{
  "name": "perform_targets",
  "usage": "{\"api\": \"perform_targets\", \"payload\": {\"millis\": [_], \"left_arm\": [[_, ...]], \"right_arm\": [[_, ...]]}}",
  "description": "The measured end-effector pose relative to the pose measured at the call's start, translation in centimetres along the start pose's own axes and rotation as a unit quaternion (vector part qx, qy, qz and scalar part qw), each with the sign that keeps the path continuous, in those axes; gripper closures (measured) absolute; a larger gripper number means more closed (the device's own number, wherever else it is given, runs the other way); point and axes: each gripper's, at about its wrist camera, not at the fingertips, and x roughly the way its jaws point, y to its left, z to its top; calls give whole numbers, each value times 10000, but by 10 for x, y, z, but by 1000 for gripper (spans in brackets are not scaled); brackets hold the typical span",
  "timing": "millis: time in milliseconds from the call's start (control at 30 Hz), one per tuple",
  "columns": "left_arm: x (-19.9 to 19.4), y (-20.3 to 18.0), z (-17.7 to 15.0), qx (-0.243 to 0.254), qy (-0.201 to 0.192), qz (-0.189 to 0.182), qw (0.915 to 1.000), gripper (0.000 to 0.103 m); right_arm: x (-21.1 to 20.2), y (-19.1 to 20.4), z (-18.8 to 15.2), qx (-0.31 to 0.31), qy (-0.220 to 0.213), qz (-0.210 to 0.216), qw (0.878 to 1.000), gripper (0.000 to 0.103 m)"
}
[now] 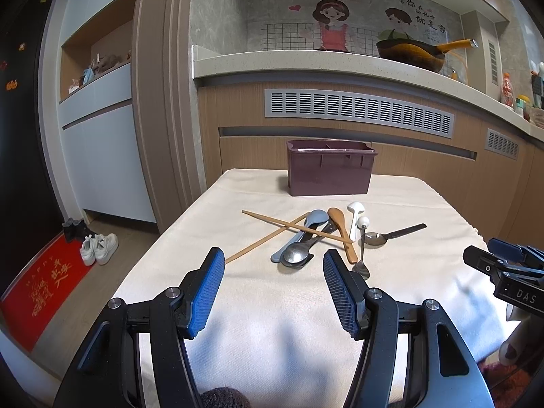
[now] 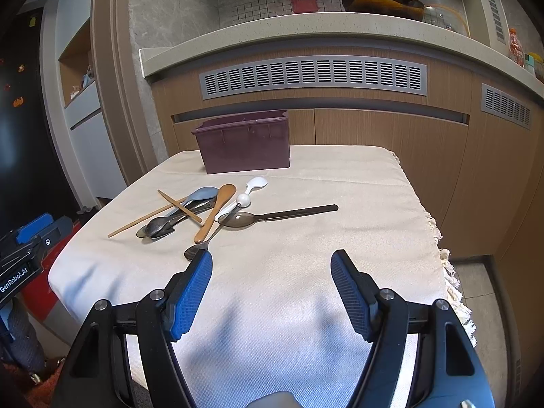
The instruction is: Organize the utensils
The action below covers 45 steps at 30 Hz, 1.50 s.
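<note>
A pile of utensils lies mid-table: two wooden chopsticks (image 1: 272, 226) crossed, a grey-blue spoon (image 1: 307, 227), a wooden spoon (image 1: 341, 229), a white spoon (image 1: 355, 216), metal spoons (image 1: 295, 255) and a dark-handled spoon (image 1: 391, 234). A maroon utensil box (image 1: 329, 168) stands at the far edge, also in the right wrist view (image 2: 244, 144). My left gripper (image 1: 273, 263) is open and empty, just short of the pile. My right gripper (image 2: 272, 265) is open and empty, nearer than the dark-handled spoon (image 2: 272, 216) and the wooden spoon (image 2: 216, 212).
The table wears a cream cloth (image 1: 272, 323) with a fringed right edge (image 2: 448, 272). Wooden cabinets and a counter with a pan (image 1: 414, 52) stand behind. Shoes (image 1: 98, 248) and a red mat (image 1: 40, 285) lie on the floor at left.
</note>
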Motion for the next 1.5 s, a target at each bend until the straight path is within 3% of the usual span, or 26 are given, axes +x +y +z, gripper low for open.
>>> {"api": "perform_targets", "payload": {"millis": [1500], "left_arm": [[3, 2, -1, -7, 18, -17, 10000, 42]], "right_arm": [[4, -1, -1, 30, 70, 12, 10000, 33]]}}
